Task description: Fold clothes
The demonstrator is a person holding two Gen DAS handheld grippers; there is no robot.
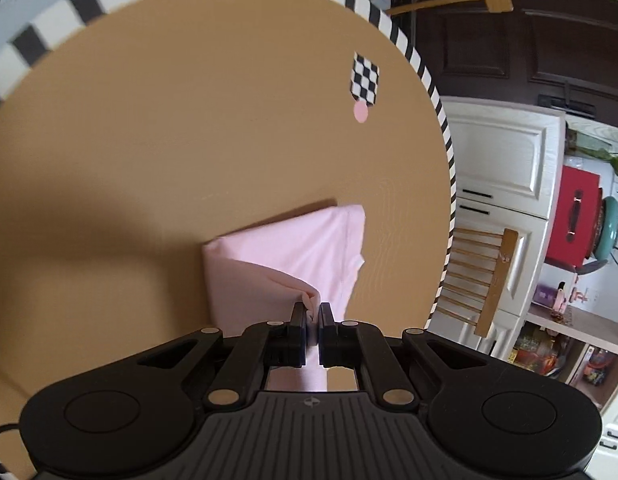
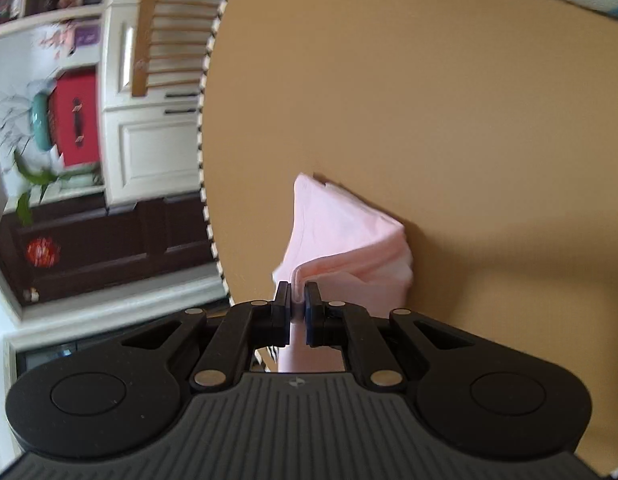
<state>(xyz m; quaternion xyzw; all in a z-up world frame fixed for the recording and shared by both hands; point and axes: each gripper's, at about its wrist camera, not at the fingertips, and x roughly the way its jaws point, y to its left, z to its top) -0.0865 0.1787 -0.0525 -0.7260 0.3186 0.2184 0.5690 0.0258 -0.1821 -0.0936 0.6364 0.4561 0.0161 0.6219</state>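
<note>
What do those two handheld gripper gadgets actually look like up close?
Both look alike. The left gripper and right gripper are matte black plastic, with two short flat fingers on jointed link arms pinned by silver rivets. Behind sits a wide body with a round disc shape at each side and a ribbed grey centre panel bearing a small round emblem. A thin black cable shows at the left one's edge.

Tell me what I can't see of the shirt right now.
- Left wrist: the left gripper body hides the shirt's near end below the pinch.
- Right wrist: the right gripper hides the same; motion blur smears the hems.
- Both views: the underside against the table and the fold count.
</note>
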